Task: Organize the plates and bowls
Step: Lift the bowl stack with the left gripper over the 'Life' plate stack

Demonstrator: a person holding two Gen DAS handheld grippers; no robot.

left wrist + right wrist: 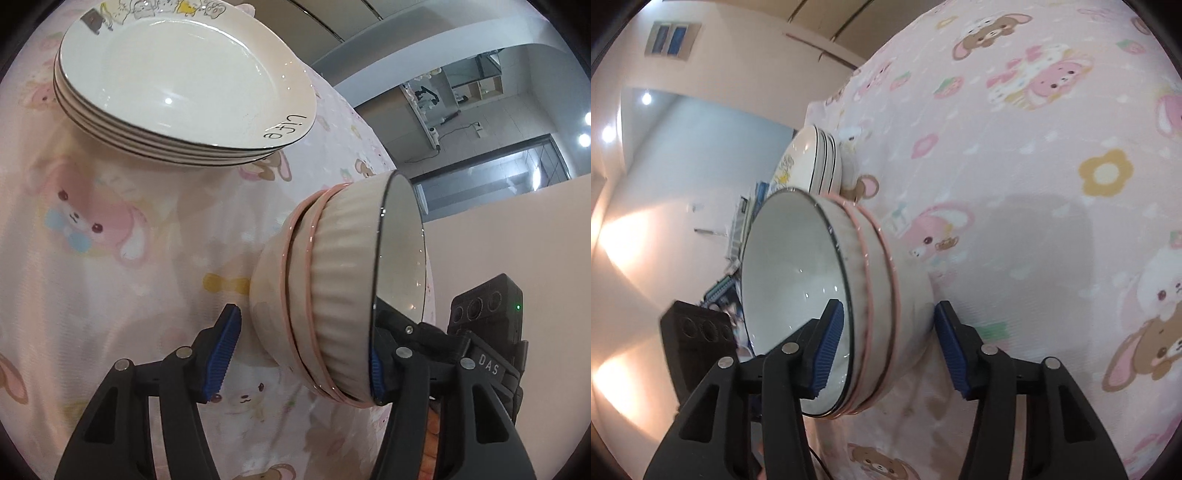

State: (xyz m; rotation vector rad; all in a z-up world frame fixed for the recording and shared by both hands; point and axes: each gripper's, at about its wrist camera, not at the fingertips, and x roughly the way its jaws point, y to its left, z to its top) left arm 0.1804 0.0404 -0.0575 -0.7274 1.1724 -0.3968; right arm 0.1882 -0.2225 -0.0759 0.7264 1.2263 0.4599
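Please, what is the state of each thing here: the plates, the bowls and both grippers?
plates: stacked on the tablecloth, top one empty.
bowls: three nested, top one empty.
left gripper: open, astride the bowls' wall, outer pad apart from it.
right gripper: astride the bowls' wall; contact unclear.

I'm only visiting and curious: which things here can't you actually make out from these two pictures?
- Left wrist view: the plates under the top one show only rims.
- Both views: how many bowls are nested; the outer walls hide it.
- Right wrist view: shelf clutter behind the bowls, too small.
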